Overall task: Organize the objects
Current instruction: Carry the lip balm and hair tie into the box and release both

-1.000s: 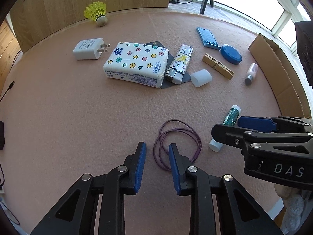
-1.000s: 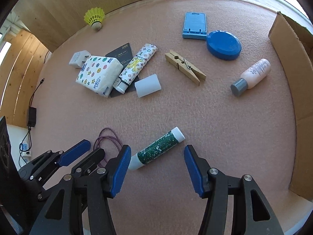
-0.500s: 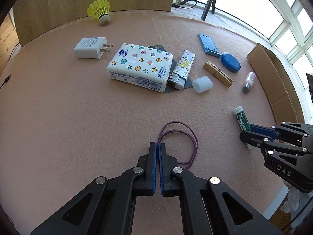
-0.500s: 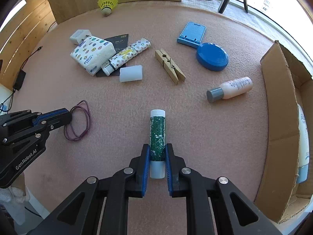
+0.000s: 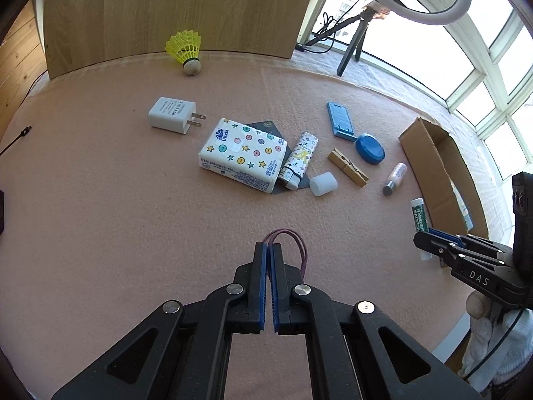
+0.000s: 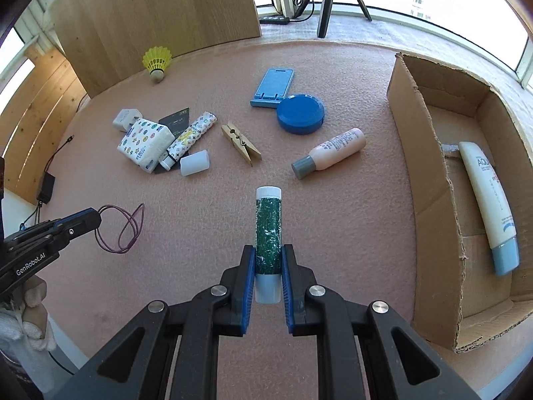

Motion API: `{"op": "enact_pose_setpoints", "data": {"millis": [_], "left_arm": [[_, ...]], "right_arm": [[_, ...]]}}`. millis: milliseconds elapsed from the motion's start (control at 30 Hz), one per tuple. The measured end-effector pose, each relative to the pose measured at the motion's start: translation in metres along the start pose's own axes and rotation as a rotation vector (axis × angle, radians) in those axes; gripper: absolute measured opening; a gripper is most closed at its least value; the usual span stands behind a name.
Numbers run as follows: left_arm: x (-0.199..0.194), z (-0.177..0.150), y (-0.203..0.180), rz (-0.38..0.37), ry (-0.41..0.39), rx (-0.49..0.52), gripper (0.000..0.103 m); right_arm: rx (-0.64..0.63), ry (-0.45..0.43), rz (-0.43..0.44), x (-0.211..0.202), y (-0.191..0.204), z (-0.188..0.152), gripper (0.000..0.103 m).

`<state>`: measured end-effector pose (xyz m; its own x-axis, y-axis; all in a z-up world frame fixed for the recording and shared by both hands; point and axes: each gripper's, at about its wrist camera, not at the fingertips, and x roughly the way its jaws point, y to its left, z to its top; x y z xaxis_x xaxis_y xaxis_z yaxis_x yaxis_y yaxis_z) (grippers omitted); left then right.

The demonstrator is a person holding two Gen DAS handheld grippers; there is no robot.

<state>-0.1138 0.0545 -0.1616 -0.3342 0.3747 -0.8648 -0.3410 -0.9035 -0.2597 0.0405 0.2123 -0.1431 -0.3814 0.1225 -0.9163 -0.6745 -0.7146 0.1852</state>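
Dark card (image 5: 263, 126) mostly hidden under tissue pack (image 5: 245, 154), white charger (image 6: 125, 119) half hidden behind it

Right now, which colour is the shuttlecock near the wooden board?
Yellow skirt, pale cork tip; the shuttlecock shows best in left wrist view.

Right gripper (image 6: 268, 260) clamped on green lip balm tube (image 6: 268, 223), left gripper (image 6: 95, 219) pinching purple hair tie (image 6: 121, 230), pink bottle (image 6: 329, 156) near open cardboard box (image 6: 429, 200) containing white tube (image 6: 488, 196)

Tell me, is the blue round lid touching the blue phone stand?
Touching. In the right wrist view the blue round lid overlaps the near corner of the blue phone stand, with no mat showing between them.
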Motion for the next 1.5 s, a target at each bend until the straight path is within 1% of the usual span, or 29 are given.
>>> {"op": "enact_pose_setpoints", "data": {"millis": [67, 167, 333, 433, 633, 767, 900, 1033, 1167, 1300, 1467, 1500], "left_arm": [[-0.013, 0.007, -0.008, -0.032, -0.03, 0.015, 0.002], [-0.027, 0.017, -0.021, -0.071, -0.053, 0.03, 0.002], [-0.036, 0.03, -0.05, -0.101, -0.077, 0.076, 0.002], [-0.039, 0.039, -0.071, -0.133, -0.087, 0.102, 0.002], [-0.035, 0.055, -0.132, -0.199, -0.101, 0.172, 0.002], [-0.027, 0.062, -0.181, -0.249, -0.105, 0.228, 0.002], [-0.016, 0.064, -0.231, -0.284, -0.098, 0.29, 0.002], [0.001, 0.062, -0.276, -0.296, -0.082, 0.345, 0.002], [0.019, 0.059, -0.308, -0.286, -0.058, 0.377, 0.002], [0.032, 0.055, -0.323, -0.263, -0.045, 0.395, 0.002], [0.038, 0.053, -0.331, -0.262, -0.033, 0.407, 0.002], [0.038, 0.053, -0.331, -0.26, -0.031, 0.405, 0.009]], "right_arm": [[0.015, -0.027, 0.002, -0.007, 0.004, 0.009, 0.014], [0.044, -0.065, 0.0, -0.017, -0.003, 0.014, 0.014], [0.09, -0.113, -0.015, -0.041, -0.029, 0.011, 0.014], [0.113, -0.132, -0.029, -0.051, -0.044, 0.009, 0.014], [0.163, -0.165, -0.066, -0.068, -0.079, -0.001, 0.014], [0.208, -0.174, -0.084, -0.075, -0.106, -0.009, 0.014], [0.228, -0.18, -0.11, -0.081, -0.129, -0.017, 0.014], [0.236, -0.184, -0.137, -0.084, -0.149, -0.021, 0.014], [0.234, -0.172, -0.154, -0.08, -0.166, -0.021, 0.014], [0.236, -0.166, -0.162, -0.077, -0.177, -0.021, 0.014], [0.244, -0.158, -0.166, -0.074, -0.186, -0.023, 0.014], [0.24, -0.159, -0.167, -0.074, -0.187, -0.023, 0.014]]}}
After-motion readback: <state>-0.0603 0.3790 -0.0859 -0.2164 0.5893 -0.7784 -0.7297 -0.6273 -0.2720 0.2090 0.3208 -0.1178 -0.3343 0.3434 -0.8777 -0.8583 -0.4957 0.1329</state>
